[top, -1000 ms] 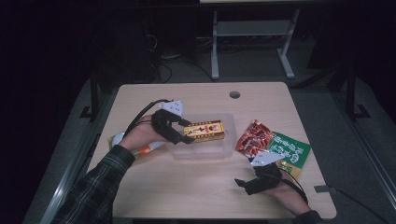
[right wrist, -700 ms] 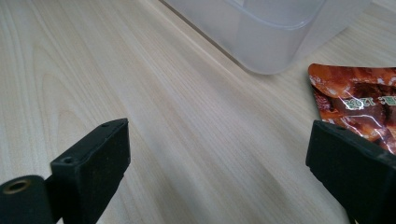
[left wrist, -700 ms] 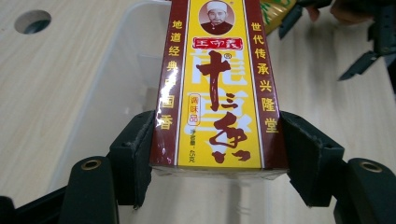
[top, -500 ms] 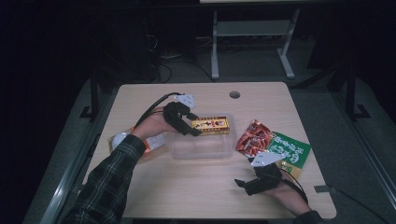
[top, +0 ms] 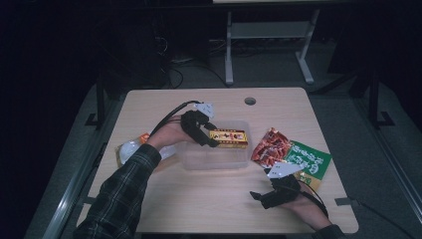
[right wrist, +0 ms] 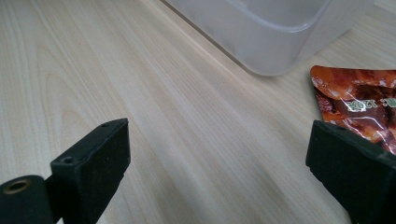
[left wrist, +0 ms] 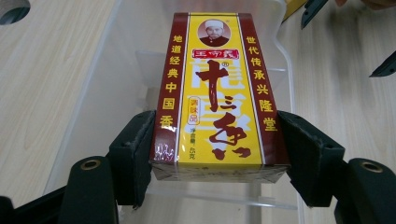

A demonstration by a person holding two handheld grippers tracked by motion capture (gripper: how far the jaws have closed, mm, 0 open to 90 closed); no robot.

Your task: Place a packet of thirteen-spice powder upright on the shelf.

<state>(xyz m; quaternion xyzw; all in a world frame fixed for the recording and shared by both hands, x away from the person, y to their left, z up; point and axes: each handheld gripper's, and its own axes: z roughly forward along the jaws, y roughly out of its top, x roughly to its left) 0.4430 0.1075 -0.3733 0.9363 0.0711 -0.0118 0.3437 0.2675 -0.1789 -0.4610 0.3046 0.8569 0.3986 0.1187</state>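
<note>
A yellow and dark-red seasoning box point(top: 228, 138) point(left wrist: 215, 93) hangs over the clear plastic container point(top: 215, 157) point(left wrist: 93, 116) at the table's middle. My left gripper point(top: 211, 139) point(left wrist: 215, 154) is shut on the box's near end, one pad on each long side. Nearer the front right, my right gripper point(top: 256, 195) point(right wrist: 219, 172) rests low over bare wood, open, nothing between its jaws. A corner of the container point(right wrist: 280, 32) and a red snack bag point(right wrist: 359, 102) lie ahead of it.
Right of the container lie a red snack bag point(top: 270, 146) and a green packet point(top: 308, 160). An orange-and-white packet point(top: 130, 149) sits at the left by the person's sleeve. A cable hole point(top: 250, 101) is near the far edge. The right gripper's jaw tips point(left wrist: 387, 65) show at the far right.
My left gripper has carried the box rightward and lower, so it now hangs over the container. The right gripper has stayed put.
</note>
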